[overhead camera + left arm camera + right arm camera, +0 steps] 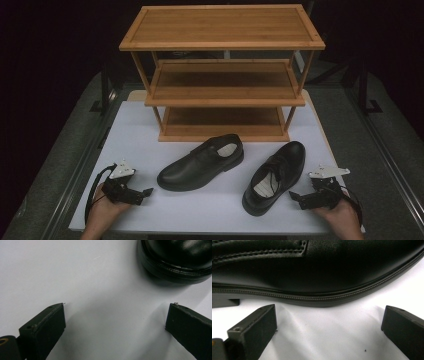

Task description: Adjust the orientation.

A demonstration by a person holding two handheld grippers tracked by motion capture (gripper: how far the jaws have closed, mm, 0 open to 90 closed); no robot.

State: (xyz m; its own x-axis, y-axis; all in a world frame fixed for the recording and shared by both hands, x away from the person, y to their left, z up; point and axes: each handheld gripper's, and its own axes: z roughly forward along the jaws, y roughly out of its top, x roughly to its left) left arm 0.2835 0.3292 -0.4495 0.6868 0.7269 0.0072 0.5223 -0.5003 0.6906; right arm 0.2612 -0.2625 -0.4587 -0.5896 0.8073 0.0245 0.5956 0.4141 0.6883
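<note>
The white tabletop [150, 125] has its near edge just under the two hands, and its left and right edges lie a little outside each hand-held gripper. At the far side stands a wooden rack [222, 70] with three shelves; its lowest shelf sits close behind the shoes. Between the rack and the near edge there is a bare white strip in front of both shoes, and more bare surface at the far left of the rack. The left hand-held gripper [142, 194] rests low at the near left; its jaws stand wide apart with only white surface between them, and they hold nothing. The left shoe [200, 162] lies near the middle, its toe pointing to the near left, close to this gripper but apart from it. The right hand-held gripper [297, 197] is at the near right, jaws also wide apart and empty, just beside the right shoe [275, 177], whose toe points toward the near edge. Both shoes are black, smooth and shiny leather with a stitched welt along the sole, a low heel and a pale insole inside; the right one shows laces.
</note>
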